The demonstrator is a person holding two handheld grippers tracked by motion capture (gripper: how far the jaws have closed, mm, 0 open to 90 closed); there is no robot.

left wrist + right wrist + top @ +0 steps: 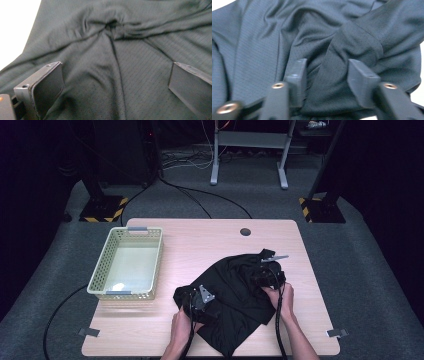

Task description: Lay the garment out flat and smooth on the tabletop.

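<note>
Black mesh cloth [235,295], a crumpled thin garment, lies on the near right part of the pale wooden desk [200,240], one corner reaching the near edge, with bare wood behind it and along the right edge. Left of it stands an empty cream perforated plastic basket [100,275], just apart. Grey carpet surrounds the desk. The left gripper [115,82] hovers over flat fabric, jaws spread wide, nothing pinched. The right gripper [327,75] has a raised fold between its parted jaws; I cannot tell whether they press it.
</note>
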